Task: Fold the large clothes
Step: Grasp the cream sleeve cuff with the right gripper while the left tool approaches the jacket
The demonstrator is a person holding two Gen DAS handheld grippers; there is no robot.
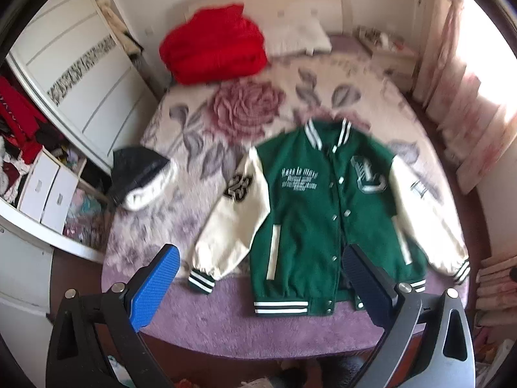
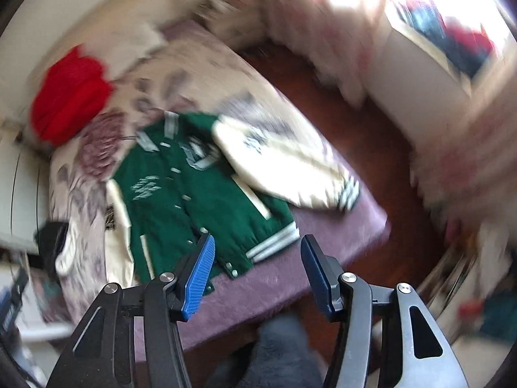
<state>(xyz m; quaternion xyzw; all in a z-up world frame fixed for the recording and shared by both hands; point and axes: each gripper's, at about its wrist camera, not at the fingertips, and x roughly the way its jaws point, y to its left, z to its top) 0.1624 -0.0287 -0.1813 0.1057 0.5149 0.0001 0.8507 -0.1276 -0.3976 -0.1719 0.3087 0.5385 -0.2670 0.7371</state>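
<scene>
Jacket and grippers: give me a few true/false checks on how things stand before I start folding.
1. The jacket lies front up, buttoned, on the bed. True.
2. Its sleeves are folded over the chest. False: both lie out to the sides.
3. The left gripper holds the hem. False: it is open, above the jacket.
4. The right gripper holds nothing. True.
5. A red garment lies by the pillow. True.

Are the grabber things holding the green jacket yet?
No, nothing is held. The left gripper and the right gripper both stand open above the green jacket on the bed, with nothing between their fingers.
</scene>
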